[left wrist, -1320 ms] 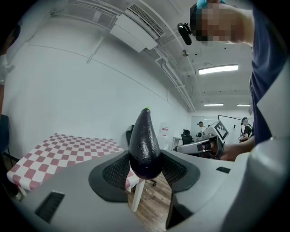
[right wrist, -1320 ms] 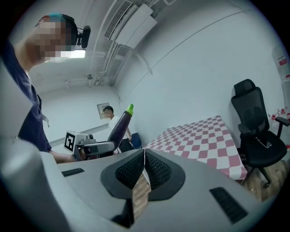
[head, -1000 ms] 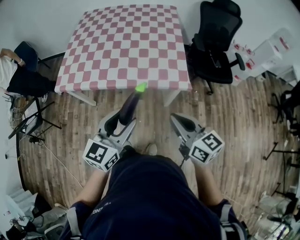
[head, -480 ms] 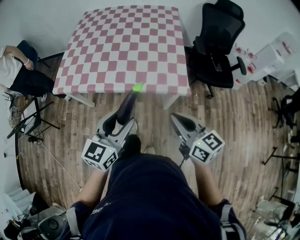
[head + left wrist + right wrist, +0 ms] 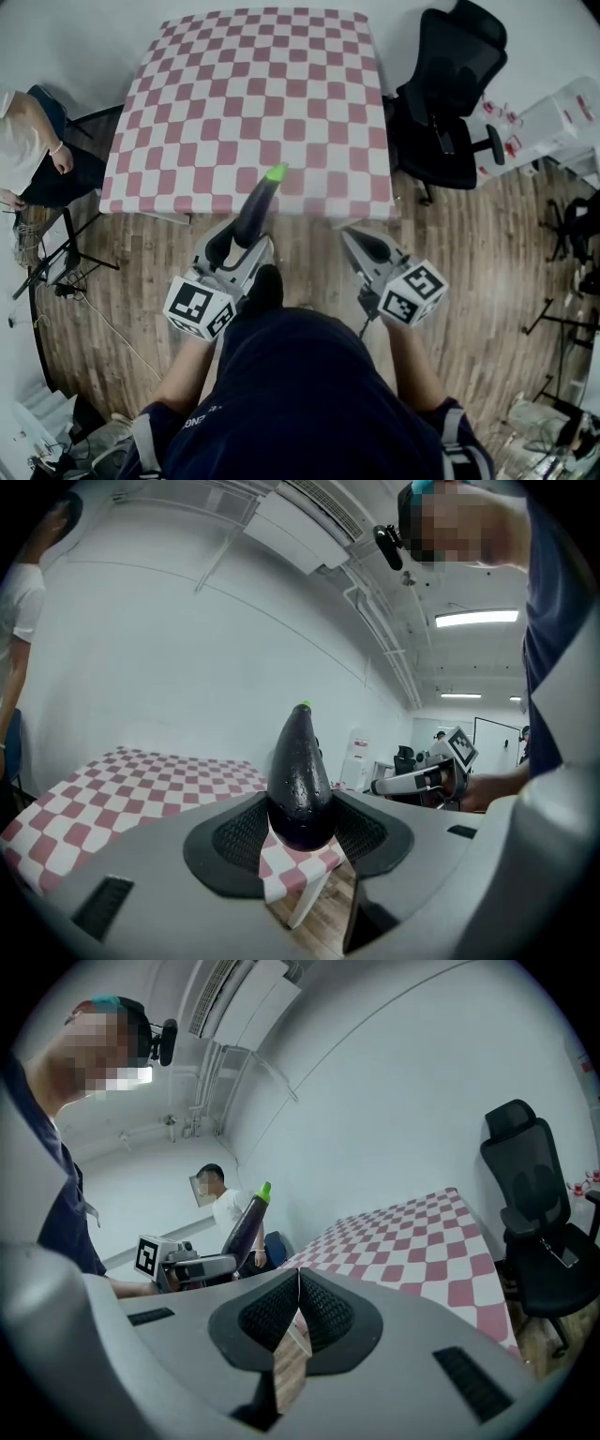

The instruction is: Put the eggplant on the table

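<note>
A dark purple eggplant (image 5: 253, 211) with a green tip points forward from my left gripper (image 5: 242, 242), which is shut on its thick end. In the left gripper view the eggplant (image 5: 300, 771) stands upright between the two black pads of the left gripper (image 5: 300, 822). Its tip reaches over the near edge of the table (image 5: 244, 94), which has a pink-and-white check cloth. My right gripper (image 5: 358, 236) is held beside it over the floor, a little short of the table's edge. The right gripper (image 5: 298, 1283) is shut with nothing in it.
A black office chair (image 5: 455, 94) stands right of the table. A person (image 5: 28, 141) sits at the far left, near a stand and cables (image 5: 56, 253). White boxes (image 5: 553, 103) lie at the right. Wooden floor (image 5: 487, 244) surrounds the table.
Both grippers have moved forward toward the table. The eggplant's tip, earlier short of the near edge, now lies over the cloth. The seated person's arm has shifted.
</note>
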